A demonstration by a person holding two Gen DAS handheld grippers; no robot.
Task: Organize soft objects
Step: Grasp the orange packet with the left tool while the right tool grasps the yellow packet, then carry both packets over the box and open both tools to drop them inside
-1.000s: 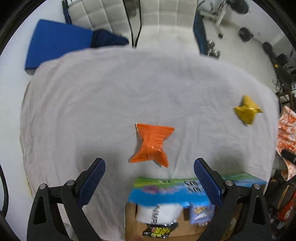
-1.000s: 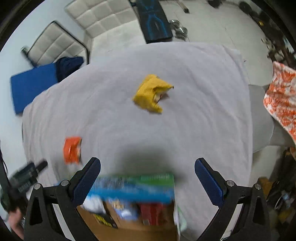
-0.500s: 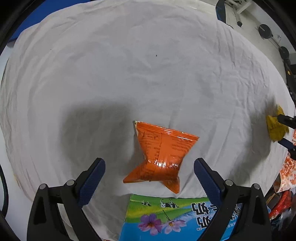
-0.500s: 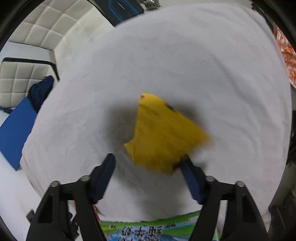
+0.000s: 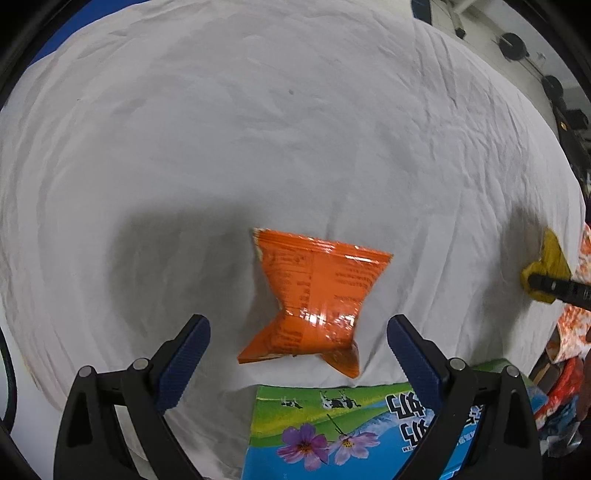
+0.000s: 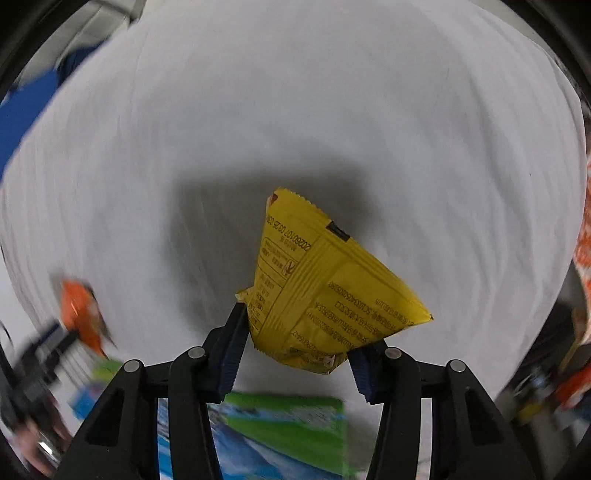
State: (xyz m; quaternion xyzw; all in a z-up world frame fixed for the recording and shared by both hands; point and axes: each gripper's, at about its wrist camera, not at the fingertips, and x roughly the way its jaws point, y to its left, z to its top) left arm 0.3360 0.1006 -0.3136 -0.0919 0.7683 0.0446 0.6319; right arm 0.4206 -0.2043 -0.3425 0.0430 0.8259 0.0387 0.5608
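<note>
Crinkled yellow foil packet (image 6: pixel 325 295), triangular, ridged seam

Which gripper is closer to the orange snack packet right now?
Left. The left gripper hovers open with its fingers either side of the orange packet. The right gripper is off to the side, shut on the yellow packet.

A wrinkled white cloth (image 5: pixel 295 129) covers the table beneath overhead light that casts soft shadows; beyond its far edge lie a pale floor (image 5: pixel 480 14), dark round weights (image 5: pixel 511 40), and a blue pad (image 6: pixel 26 107).
</note>
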